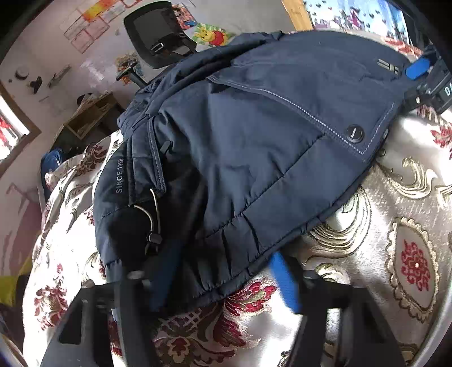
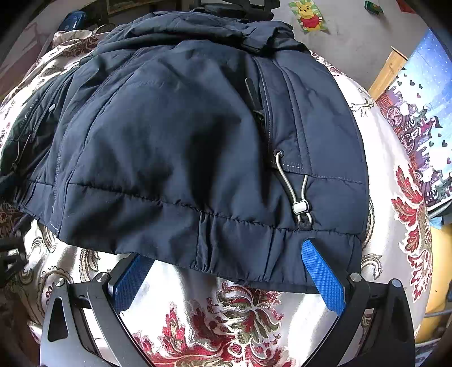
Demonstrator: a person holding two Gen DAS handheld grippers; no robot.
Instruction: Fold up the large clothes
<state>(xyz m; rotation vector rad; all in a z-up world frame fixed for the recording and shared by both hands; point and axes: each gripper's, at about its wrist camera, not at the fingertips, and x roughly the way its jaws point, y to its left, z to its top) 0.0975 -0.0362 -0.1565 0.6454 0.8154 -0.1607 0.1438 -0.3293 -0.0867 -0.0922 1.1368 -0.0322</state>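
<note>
1. Across a floral brocade cloth [image 1: 353, 254] a navy padded jacket [image 1: 254, 127] lies spread out, its gathered hem turned towards both cameras. White "SINCE 1988" lettering [image 1: 120, 176] runs along its left edge.
2. At the jacket's lower left corner, an elastic drawcord [image 1: 151, 214] loops down to a dark toggle.
3. Just right of the drawcord, the left gripper [image 1: 226, 251] points down at the hem. One blue finger lies against the dark fabric and the other stands at the hem's edge, with the bunched hem between the jaws. The picture is too blurred to tell whether the pads press on the hem.
4. Farther right, a round snap button [image 1: 353, 131] sits beside a line of pale stitching.
5. In the right wrist view, the right gripper [image 2: 226, 278] stands with its jaws wide apart and nothing clamped. Both blue fingertips [image 2: 322, 271] reach the hem's edge, and a second drawcord with a pale toggle [image 2: 299, 207] hangs just above the right one.
6. Behind the jacket, a cartoon bear sticker [image 2: 309, 17] marks the wall.
</note>
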